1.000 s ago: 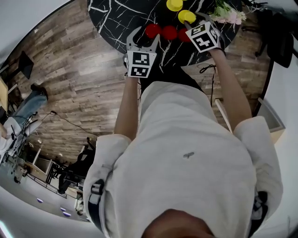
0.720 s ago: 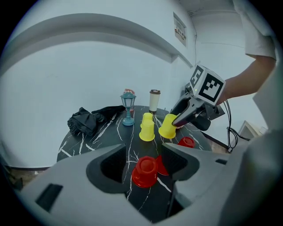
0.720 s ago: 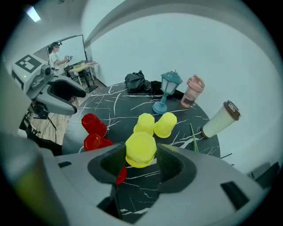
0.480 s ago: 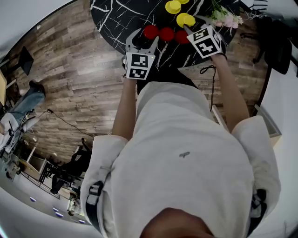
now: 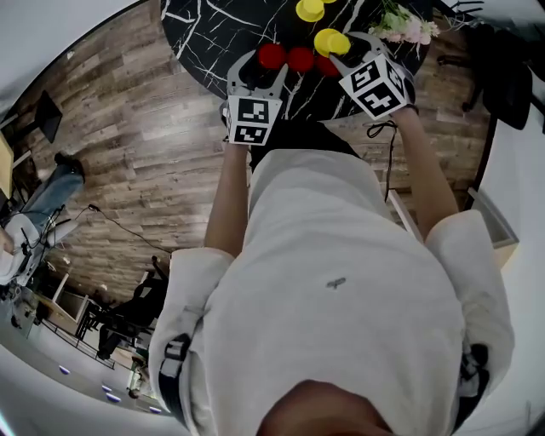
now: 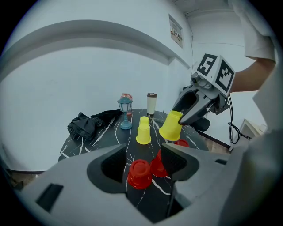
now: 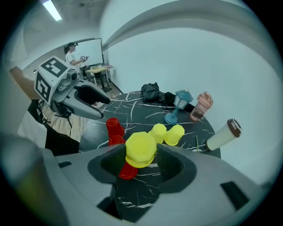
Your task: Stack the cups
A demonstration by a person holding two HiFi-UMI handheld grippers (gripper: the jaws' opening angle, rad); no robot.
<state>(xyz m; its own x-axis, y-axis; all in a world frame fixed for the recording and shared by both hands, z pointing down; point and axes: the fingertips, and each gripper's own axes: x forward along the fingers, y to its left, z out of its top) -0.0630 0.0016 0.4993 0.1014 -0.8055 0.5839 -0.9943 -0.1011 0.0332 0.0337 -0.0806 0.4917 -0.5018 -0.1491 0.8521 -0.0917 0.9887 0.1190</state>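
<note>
Here the yellow cup we are stacking hangs bottom-up above the near half of the black marble table. The right gripper clamps its sides, jaws set wide around the body. Held this way its open mouth faces down, which we judge is how it must drop over another inverted cup. It hangs clear of the surface, free of the cups below it.

Farther in, toward the middle of the surface, stand two more yellow cups, both mouth-down and close together. As the matching colour, they look to us like the place to set it. Three red cups sit in a loose row nearer the edge in front of us, also inverted, one almost beneath the lifted cup. None of them is stacked yet.

The left gripper hovers over that near edge with its jaws apart and nothing between the pads. The red cups show through the gap, well beyond the tips, so we read it as waiting its turn.

Along the far edge stand a blue lantern, a pink tumbler and a lidded paper cup. A black cloth lies bunched at that rim, and flowers sit at the right edge.
</note>
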